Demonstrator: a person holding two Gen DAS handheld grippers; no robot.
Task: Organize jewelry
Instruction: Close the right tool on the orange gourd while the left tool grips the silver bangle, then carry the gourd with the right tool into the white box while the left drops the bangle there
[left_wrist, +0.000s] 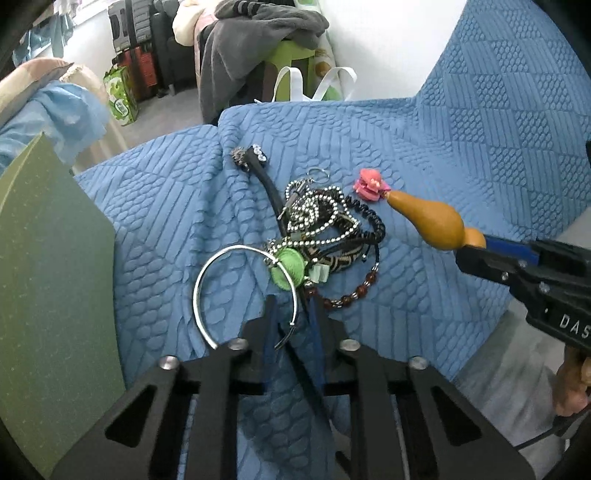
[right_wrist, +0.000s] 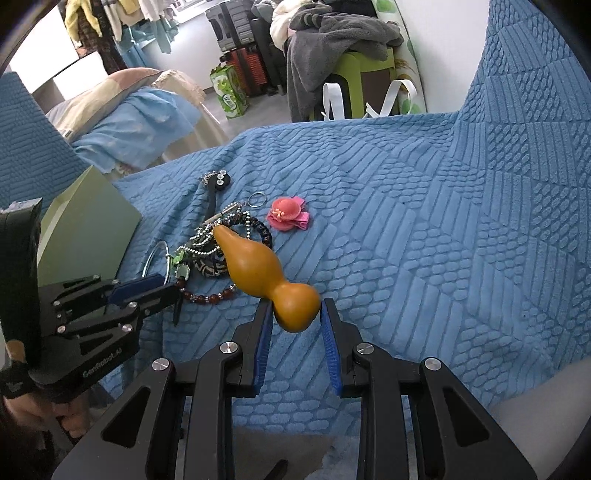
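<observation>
A tangled pile of jewelry (left_wrist: 325, 218) lies on the blue quilted cover (left_wrist: 443, 147): ball chains, a beaded bracelet (left_wrist: 351, 295), a green pendant (left_wrist: 288, 267) and a silver bangle (left_wrist: 201, 291). My left gripper (left_wrist: 293, 314) is nearly shut on the bangle's clasp end and a black strap at the pile's near edge. My right gripper (right_wrist: 295, 314) is shut on the round end of an orange gourd (right_wrist: 258, 266), held just above the pile (right_wrist: 214, 251). A pink flower clip (right_wrist: 286, 214) lies apart on the pile's right.
A green box (left_wrist: 48, 280) stands at the left of the cover; it also shows in the right wrist view (right_wrist: 85, 229). Beyond the cover's far edge are a bed with pillows (right_wrist: 122, 107), a chair with grey clothes (right_wrist: 332, 40) and suitcases (right_wrist: 243, 48).
</observation>
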